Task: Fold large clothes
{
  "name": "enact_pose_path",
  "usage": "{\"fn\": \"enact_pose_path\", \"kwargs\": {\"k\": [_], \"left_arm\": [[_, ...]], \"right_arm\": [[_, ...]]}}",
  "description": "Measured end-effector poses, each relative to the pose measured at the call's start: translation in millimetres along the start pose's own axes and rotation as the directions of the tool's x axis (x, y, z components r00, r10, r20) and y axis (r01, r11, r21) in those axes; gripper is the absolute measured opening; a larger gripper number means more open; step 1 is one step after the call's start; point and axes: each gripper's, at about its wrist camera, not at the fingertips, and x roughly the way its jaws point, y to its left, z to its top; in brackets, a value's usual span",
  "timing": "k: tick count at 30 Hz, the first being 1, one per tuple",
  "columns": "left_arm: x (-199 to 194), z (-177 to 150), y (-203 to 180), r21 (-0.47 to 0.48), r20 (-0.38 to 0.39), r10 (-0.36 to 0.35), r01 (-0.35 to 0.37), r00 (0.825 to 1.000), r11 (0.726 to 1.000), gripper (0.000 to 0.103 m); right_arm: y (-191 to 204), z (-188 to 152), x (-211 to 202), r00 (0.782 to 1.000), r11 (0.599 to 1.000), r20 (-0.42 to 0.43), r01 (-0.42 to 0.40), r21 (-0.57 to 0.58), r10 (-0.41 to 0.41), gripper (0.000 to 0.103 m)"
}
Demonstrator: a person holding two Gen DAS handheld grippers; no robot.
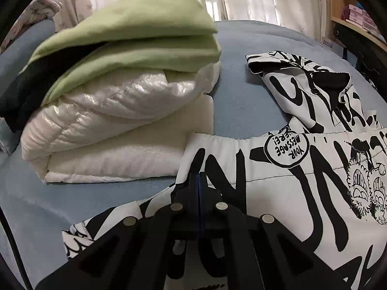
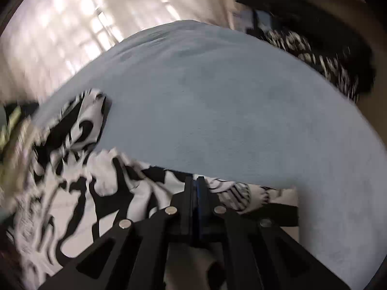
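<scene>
Spread across the blue bed cover (image 1: 241,91), under and to the right of the left claw (image 1: 198,181): a large black-and-white graffiti-print jacket (image 1: 278,169), hem edge just ahead of the fingertips. Fully closed, that claw, apparently pinching the near fabric edge. Same for the right claw (image 2: 196,181), shut at the jacket (image 2: 84,193) border with open bed cover (image 2: 217,96) ahead; blurred there, so probably a grip on cloth, not certain.

Step in hand, by judgement: both corners taken, ready for the first fold. Next move calls for lifting both claws together, carrying the edge forward evenly, keeping the fabric taut.

Up and left of the left claw: a folded stack, green garment (image 1: 135,36) over a shiny white quilted coat (image 1: 116,120).

Readable on the jacket, upside down in a round badge (image 1: 286,148): "YOUR MESSAGE HERE!"
</scene>
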Motion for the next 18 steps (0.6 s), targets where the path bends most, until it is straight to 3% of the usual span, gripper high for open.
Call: {"fn": "enact_pose_path", "kwargs": {"k": [6,9,11,15,18], "left_arm": [[-50,-7,7,-0.021,0.004,-0.040,0.040,0.999,0.999,0.004],[-85,-19,1,0.008,0.027,-0.015,0.015,1.000,1.000,0.009],[-110,-36,-6,0.026,0.037,0.002,-0.003,0.999,1.000,0.013],[-139,-75,-12,-0.023,0.017,-0.041,0.042,0.999,0.999,0.014],[-139,-104,-16,-0.048,-0.014,-0.027,0.026,1.000,0.999,0.014]], "right_arm": [[34,-20,-51,0.998,0.993,0.033,-0.042,-0.108,0.046,0.004],[63,-48,-79,0.991,0.981,0.010,-0.130,-0.144,0.132,0.014],[82,-69,-92,0.986,0.970,-0.002,-0.165,-0.181,0.167,0.028],[121,-115,-109,0.972,0.938,-0.043,-0.236,-0.253,0.233,0.031],[134,-139,-107,0.964,0.928,-0.083,-0.267,-0.258,0.254,0.031]]}}
